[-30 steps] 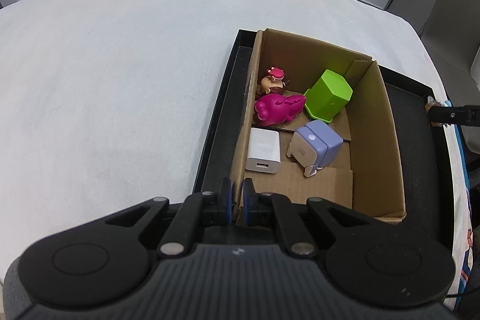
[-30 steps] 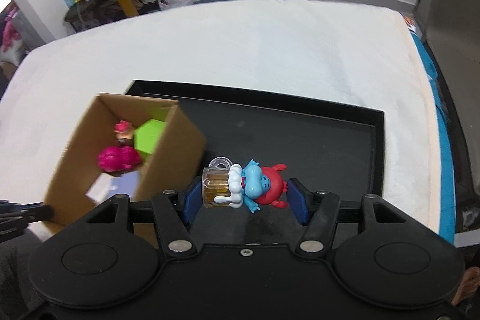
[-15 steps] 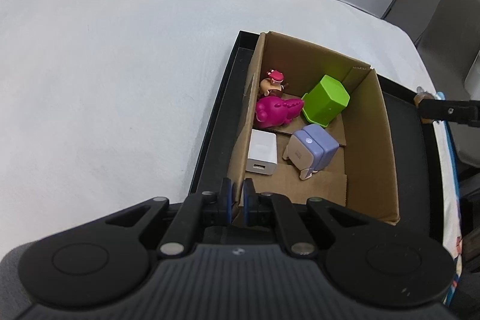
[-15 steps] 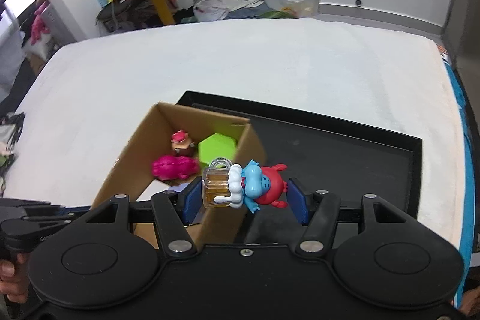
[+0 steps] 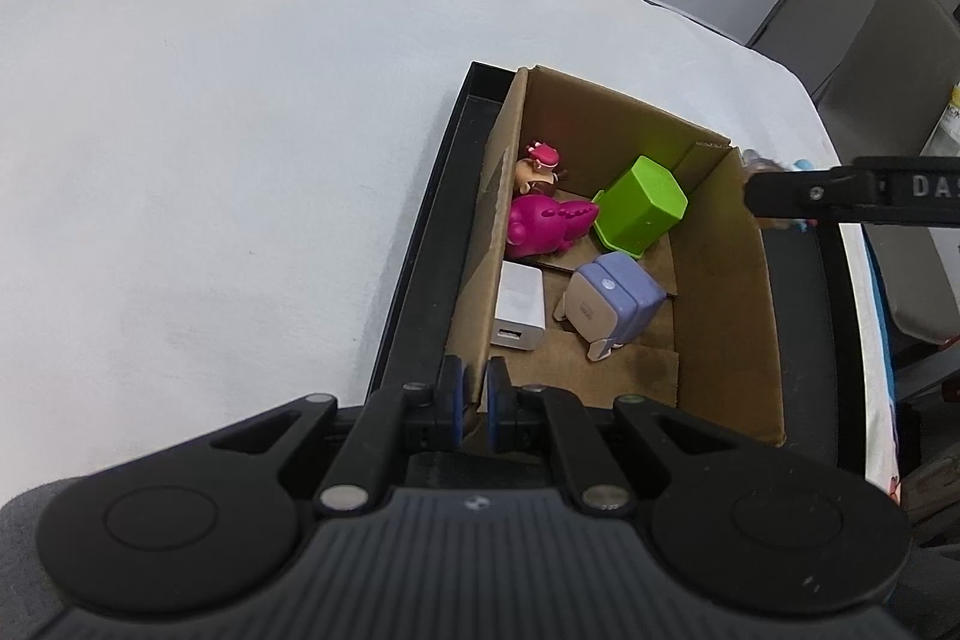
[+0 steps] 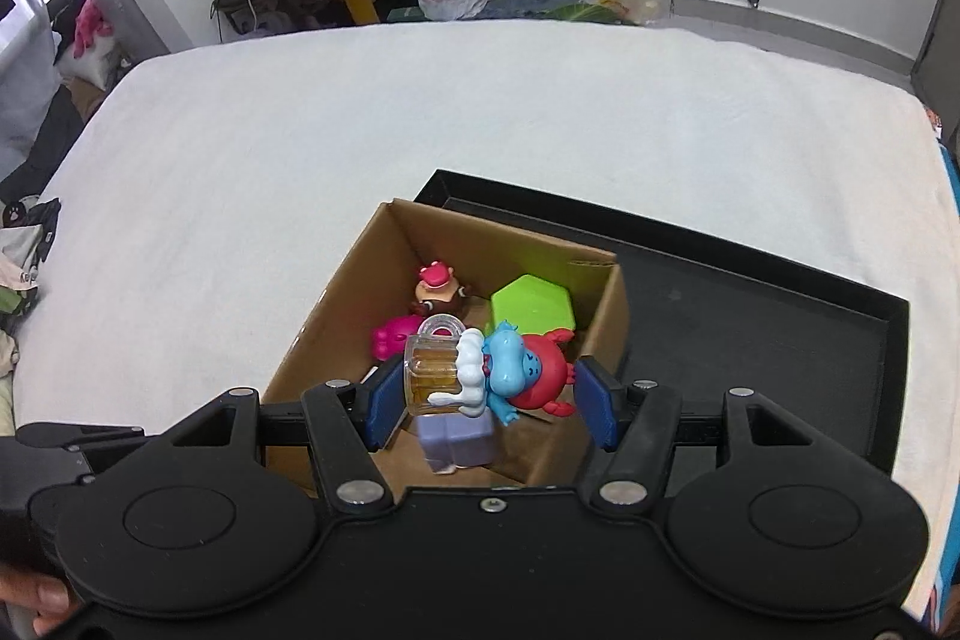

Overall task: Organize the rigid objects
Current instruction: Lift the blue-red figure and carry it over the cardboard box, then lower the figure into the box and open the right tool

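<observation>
Now we hold the blue-and-red figurine in the right tongs, above the cardboard box. Left tongs pinch the box's near wall. Five items already sit inside the box; only this drop appears left.

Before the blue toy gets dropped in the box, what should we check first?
1. Toy held tight: ok. The right gripper pads press both ends of the blue figure with the mug.
2. Toy over the opening: ok in the right wrist view; how high above the rim, cannot tell.
3. Box held steady: ok. The left gripper is shut on the near wall of the cardboard box.
4. Room inside: ok. Bare floor shows near the purple gadget and white charger.
5. Box sits in the black tray: ok.
</observation>
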`<state>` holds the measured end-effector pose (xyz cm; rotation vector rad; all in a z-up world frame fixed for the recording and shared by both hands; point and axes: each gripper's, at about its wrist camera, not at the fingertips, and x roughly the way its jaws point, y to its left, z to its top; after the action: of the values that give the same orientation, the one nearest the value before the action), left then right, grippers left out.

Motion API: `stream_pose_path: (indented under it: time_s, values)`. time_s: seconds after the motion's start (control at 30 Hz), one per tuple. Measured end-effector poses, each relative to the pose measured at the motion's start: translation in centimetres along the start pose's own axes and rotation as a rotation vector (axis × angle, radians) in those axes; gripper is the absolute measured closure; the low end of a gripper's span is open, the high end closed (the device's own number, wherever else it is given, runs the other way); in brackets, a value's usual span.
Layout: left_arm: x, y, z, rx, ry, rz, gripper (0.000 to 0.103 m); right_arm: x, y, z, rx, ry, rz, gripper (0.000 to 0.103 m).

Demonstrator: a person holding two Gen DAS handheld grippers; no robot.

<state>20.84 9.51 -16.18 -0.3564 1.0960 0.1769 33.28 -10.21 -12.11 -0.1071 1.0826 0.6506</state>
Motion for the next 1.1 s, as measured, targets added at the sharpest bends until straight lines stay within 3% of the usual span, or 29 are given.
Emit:
stream_pose_path:
  time_s: [0.33,0.73,1.1]
  values:
    - [0.2,0.4,0.2,-0.023,0.008,-0.029,0.096,1.8,1.3,0.4,0.004,0.049,-0.028,0.045]
    - [0.2,1.1,0.2,-0.031,0.009,-0.051,0.096,2.8,1.4,0.3,0.006,0.074,-0.141,0.043]
    - [0.1,0.9,0.4,-0.03,0.006,-0.031,0.096,0.9,0.6,0.1,0.03,0.041,-0.101,0.042]
